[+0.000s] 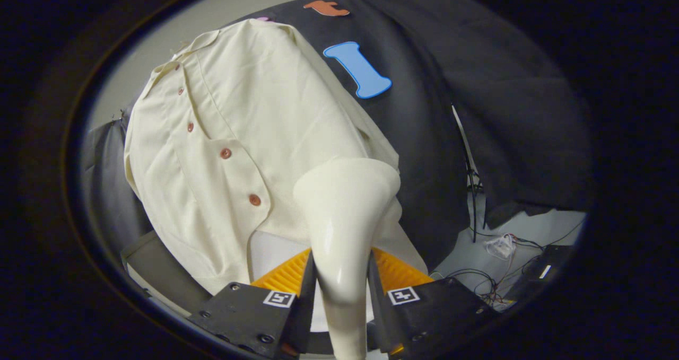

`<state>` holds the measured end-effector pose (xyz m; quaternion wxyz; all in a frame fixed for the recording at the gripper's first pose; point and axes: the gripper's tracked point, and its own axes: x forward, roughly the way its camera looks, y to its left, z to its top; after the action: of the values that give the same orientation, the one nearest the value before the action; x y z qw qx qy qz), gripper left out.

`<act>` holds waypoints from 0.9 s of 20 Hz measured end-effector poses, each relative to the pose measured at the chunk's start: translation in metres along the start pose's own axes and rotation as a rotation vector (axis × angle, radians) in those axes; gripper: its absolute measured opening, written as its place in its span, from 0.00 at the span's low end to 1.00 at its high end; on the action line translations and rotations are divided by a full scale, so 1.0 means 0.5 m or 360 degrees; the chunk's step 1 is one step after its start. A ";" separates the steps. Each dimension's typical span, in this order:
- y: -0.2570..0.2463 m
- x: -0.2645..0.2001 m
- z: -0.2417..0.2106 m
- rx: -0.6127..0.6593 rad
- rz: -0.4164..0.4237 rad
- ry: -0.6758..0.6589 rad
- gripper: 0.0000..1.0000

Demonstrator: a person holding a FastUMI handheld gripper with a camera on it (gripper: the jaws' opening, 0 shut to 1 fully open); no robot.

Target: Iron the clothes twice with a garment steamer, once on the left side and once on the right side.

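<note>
The gripper (342, 275) is clamped on one steamer (345, 217). Beyond it hangs one shirt (223, 137), with perhaps five buttons (226, 153); no writing is legible.

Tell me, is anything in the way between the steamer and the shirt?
Nothing visible. The gripper is shut on the garment steamer, whose flared head sits right at the lower part of the cream shirt, beside its button strip, with no object between them.
</note>
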<state>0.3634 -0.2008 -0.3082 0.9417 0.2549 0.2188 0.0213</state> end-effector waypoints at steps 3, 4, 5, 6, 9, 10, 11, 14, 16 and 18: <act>0.004 -0.008 -0.023 -0.0011 -0.0003 0.0023 0.49; 0.010 -0.014 -0.027 -0.0019 0.0005 0.0030 0.49; 0.020 -0.021 -0.029 -0.0025 0.0019 0.0030 0.49; 0.032 -0.031 -0.028 -0.0032 0.0033 0.0029 0.49; 0.071 -0.072 -0.013 -0.0040 0.0072 0.0004 0.49; 0.082 -0.088 -0.006 -0.0049 0.0079 -0.0008 0.49; 0.096 -0.105 0.001 -0.0054 0.0086 -0.0023 0.49; 0.142 -0.160 0.025 -0.0103 0.0102 -0.0054 0.49; 0.167 -0.199 0.044 -0.0160 0.0089 -0.0087 0.49; 0.196 -0.246 0.074 -0.0203 0.0079 -0.0155 0.49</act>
<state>0.2747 -0.1515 -0.1824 0.9647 0.2006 0.1645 0.0460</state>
